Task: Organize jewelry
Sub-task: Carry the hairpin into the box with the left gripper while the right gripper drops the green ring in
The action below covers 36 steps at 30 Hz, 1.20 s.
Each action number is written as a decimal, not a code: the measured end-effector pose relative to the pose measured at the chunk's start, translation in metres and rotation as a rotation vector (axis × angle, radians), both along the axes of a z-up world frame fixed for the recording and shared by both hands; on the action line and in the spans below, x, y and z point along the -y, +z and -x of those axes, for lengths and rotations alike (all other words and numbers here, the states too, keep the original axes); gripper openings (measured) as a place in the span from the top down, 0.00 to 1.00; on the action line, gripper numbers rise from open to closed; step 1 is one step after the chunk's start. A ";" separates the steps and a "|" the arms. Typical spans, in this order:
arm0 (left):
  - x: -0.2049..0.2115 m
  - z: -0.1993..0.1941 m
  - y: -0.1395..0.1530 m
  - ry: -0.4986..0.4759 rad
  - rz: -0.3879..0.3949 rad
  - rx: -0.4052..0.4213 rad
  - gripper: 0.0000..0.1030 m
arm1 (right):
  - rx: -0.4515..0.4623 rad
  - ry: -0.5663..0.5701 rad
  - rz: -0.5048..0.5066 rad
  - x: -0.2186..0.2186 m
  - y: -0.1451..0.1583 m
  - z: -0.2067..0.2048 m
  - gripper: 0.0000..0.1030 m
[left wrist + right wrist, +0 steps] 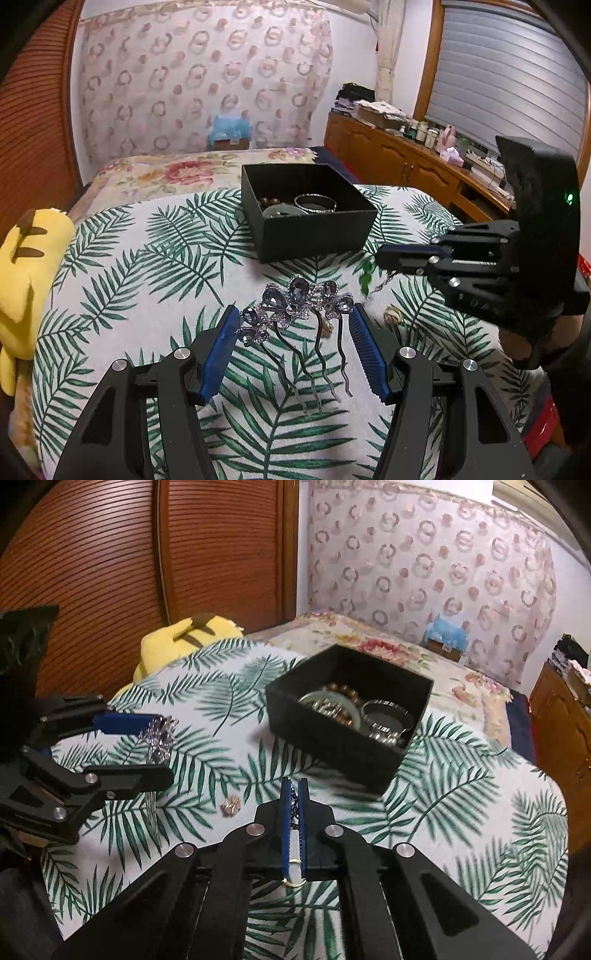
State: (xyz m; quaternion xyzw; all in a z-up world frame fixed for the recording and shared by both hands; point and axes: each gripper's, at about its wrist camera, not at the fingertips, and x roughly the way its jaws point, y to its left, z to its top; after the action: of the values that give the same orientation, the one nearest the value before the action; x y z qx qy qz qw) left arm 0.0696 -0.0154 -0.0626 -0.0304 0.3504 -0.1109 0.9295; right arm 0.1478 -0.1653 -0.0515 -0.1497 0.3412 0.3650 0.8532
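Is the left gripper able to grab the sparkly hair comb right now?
Probably yes. The left gripper is open, and the hair comb lies between its two blue fingers on the leafy cloth, with nothing over it. The right gripper is off to the side, already pinching a chain.

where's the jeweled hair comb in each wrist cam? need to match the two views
Left wrist: hair comb at lower centre, between the open left gripper fingers, prongs toward the camera.
Right wrist: hair comb at the left edge, seen end-on between the left gripper's fingers, partly hidden.
Shared landmark: black box of bracelets, beyond the comb in both views.
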 end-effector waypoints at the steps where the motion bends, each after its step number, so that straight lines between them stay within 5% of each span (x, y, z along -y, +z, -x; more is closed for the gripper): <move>1: -0.001 -0.001 0.001 0.000 0.000 0.004 0.43 | 0.007 -0.002 -0.002 0.001 0.003 -0.001 0.96; 15: -0.007 -0.023 0.030 0.000 -0.022 0.071 0.43 | 0.103 -0.060 -0.051 0.003 0.046 -0.038 0.96; 36: 0.001 -0.098 0.052 0.008 -0.058 0.098 0.43 | 0.009 -0.143 -0.070 0.010 0.010 -0.085 0.94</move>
State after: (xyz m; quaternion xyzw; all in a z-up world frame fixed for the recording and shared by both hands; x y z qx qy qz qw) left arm 0.1680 -0.0167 -0.0101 0.0007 0.3076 -0.0981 0.9465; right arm 0.2332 -0.1752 -0.0413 -0.0965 0.3342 0.3143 0.8833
